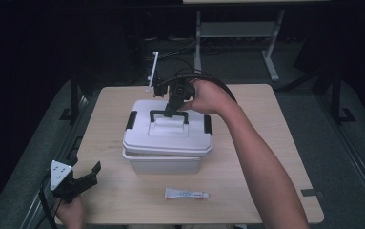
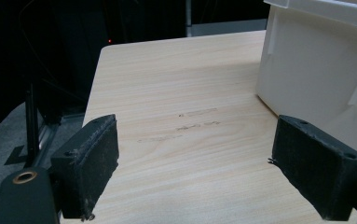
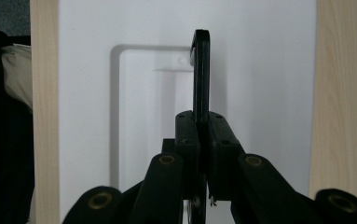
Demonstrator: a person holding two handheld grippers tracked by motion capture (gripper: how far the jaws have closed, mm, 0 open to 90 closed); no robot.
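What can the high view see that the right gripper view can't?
The high view takes in the little tube lying on the table in front of the box, the left tool open near the table's corner, the lid's black side latches and the person's forearm. The right gripper view gives a close look at the right tool shut on the black handle, which stands upright. Both take in the white lid, that handle and pale wooden table.

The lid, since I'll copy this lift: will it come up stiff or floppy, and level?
The lid looks like rigid moulded plastic, so probably stiff and light. The right gripper is shut on the thin handle mid-span, so it may hang fairly level, though it could swing if the handle pivots.
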